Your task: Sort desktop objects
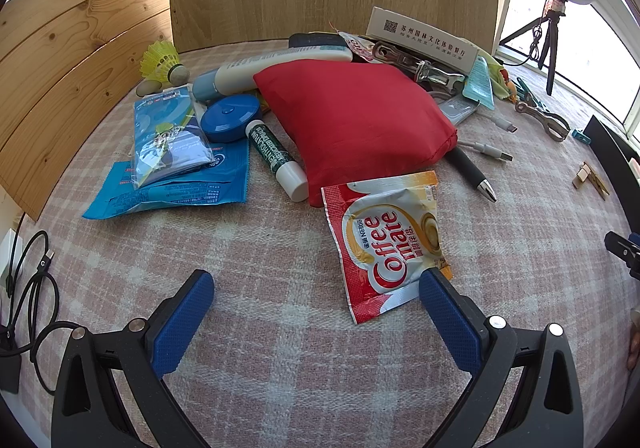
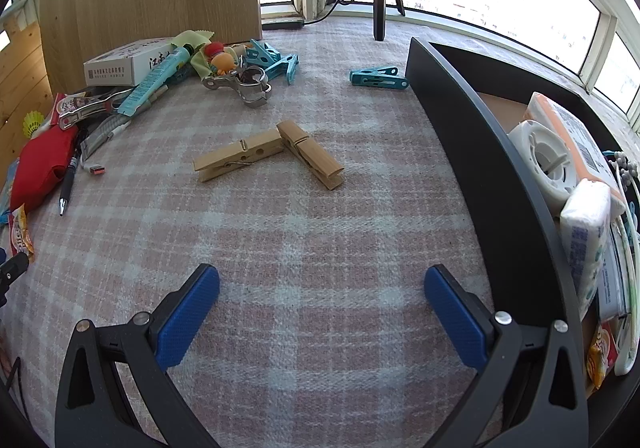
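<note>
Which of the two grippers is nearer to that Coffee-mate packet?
Left. The left gripper hangs open just before the Coffee-mate packet, one pad overlapping its corner. The right gripper, open too, faces the wooden clothespins.

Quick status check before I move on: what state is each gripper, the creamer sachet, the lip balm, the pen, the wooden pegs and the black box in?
left gripper: open, empty
right gripper: open, empty
Coffee-mate sachet: flat, sealed
lip balm stick: capped, lying down
black pen: lying partly under the red pouch
wooden clothespins: closed, ends touching
black box: open-topped, partly filled
</note>
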`<control>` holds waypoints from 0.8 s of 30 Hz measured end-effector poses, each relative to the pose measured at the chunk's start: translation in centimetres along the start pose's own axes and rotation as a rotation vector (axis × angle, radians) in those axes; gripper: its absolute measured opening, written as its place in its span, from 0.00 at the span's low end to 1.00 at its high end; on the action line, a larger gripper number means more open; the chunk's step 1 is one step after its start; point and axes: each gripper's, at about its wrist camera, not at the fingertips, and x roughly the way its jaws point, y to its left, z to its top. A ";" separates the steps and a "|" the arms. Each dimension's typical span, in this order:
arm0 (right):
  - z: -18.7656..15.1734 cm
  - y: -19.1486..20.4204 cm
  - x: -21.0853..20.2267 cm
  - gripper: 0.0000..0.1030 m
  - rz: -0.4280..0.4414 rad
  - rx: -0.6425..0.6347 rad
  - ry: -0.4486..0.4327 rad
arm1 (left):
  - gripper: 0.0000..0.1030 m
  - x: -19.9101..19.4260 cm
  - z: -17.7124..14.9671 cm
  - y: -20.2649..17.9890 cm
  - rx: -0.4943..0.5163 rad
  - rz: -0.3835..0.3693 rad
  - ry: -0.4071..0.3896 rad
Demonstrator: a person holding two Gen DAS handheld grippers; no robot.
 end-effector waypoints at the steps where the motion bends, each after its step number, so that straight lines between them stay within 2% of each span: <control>1: 0.0 0.0 0.0 1.00 0.001 0.000 0.002 | 1.00 0.1 -0.2 0.2 0.000 -0.001 0.000; 7: -1.0 -0.4 -0.5 1.00 -0.002 0.001 0.003 | 1.00 0.0 -0.2 0.1 0.001 -0.002 0.000; 13: -0.2 0.1 0.2 1.00 -0.008 0.003 0.029 | 1.00 0.1 -0.1 0.0 -0.001 -0.009 0.012; 19: 0.3 0.2 0.7 1.00 -0.007 0.022 0.107 | 0.99 0.2 0.1 0.1 -0.014 -0.022 0.068; 24: 1.0 0.3 -0.6 1.00 0.040 0.054 0.130 | 0.99 -0.1 0.3 0.3 -0.015 -0.027 0.154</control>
